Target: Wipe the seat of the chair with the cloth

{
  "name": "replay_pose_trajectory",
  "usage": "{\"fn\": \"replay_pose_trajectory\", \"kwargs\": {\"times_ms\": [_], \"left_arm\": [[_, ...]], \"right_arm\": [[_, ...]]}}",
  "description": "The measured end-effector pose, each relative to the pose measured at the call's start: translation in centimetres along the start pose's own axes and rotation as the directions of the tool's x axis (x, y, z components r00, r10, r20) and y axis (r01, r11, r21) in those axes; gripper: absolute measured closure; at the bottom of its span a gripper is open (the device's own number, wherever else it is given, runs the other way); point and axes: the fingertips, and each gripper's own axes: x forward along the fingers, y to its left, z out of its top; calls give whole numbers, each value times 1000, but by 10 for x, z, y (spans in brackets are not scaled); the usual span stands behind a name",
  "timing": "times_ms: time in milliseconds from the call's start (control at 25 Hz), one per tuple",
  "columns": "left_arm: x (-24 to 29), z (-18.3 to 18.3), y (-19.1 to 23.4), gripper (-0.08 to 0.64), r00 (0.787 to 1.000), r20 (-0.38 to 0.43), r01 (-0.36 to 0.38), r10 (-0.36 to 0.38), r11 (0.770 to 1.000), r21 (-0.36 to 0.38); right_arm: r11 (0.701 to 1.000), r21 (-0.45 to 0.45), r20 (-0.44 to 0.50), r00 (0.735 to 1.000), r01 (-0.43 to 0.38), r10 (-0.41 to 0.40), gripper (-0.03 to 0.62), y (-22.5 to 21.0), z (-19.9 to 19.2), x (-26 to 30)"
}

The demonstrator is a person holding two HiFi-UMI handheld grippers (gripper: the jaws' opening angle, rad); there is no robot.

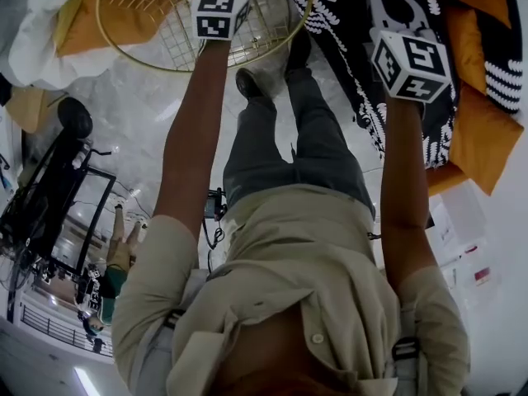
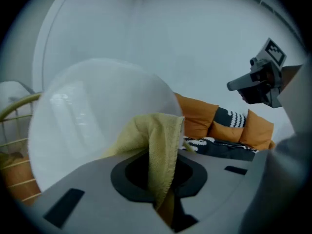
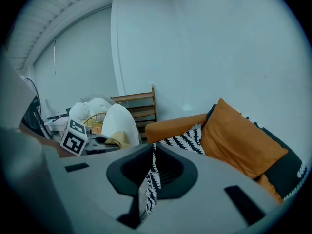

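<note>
Left gripper [image 2: 161, 174] fingers pinching yellow cloth [image 2: 163, 140] beside white chair cushion [image 2: 97, 116]; right gripper [image 3: 151, 174] fingers pressed together, over patterned throw [image 3: 183, 139]

cloth [image 2: 158, 140] in left tongs [image 2: 165, 204] | throw [image 3: 183, 140] in right tongs [image 3: 148, 194] | chair [image 1: 177, 35] ahead (sofa [image 3: 170, 126] rightward)

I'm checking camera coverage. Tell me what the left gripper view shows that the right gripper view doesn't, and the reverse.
Only the left gripper view: the right gripper raised against the wall, and a close look at the left gripper with its jaws clamped on the yellow cloth.
Only the right gripper view: the left gripper's marker cube and a wooden slatted frame by the wall.
Both: the white cushion, the gold wire chair, the orange cushions and the black-and-white throw.
</note>
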Motion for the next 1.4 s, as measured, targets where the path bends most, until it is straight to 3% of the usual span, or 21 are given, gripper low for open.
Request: {"fn": "replay_pose_trajectory", "kwargs": {"times_ms": [200,480,680,800,880,1040,1200,1400], "left_arm": [[36,-5,-89,506,988,-9,152,-152,988,33],[27,-14,-79,506,992,-11,127,-127,992,13],[8,-28,-24,506,999,-20,39,-39,999,3],[-16,-41,41,506,997,-26,-72,72,997,-21],[-40,-47,94,506,984,-29,-177,176,982,-62],[-91,-47,181,506,937,-17,-350,350,930,-115],[-109,-47,203,508,920,-14,-391,392,916,-93],[-93,-52,181,506,935,-12,-354,354,930,-97]], "right_arm": [[1000,4,-6,1000,20,-20,565,-12,-8,-5],[1000,7,-9,1000,22,-22,565,-11,-14,-9],[1000,-5,-12,1000,8,-8,565,-1,-12,-4],[1000,-12,-11,1000,0,0,565,5,-12,-1],[1000,-16,-13,1000,-3,3,565,7,-13,0],[1000,-20,-20,1000,-9,9,565,13,-16,1],[1000,-24,-23,1000,-15,14,565,19,-16,4],[1000,-27,-18,1000,-13,12,565,21,-12,6]]}}
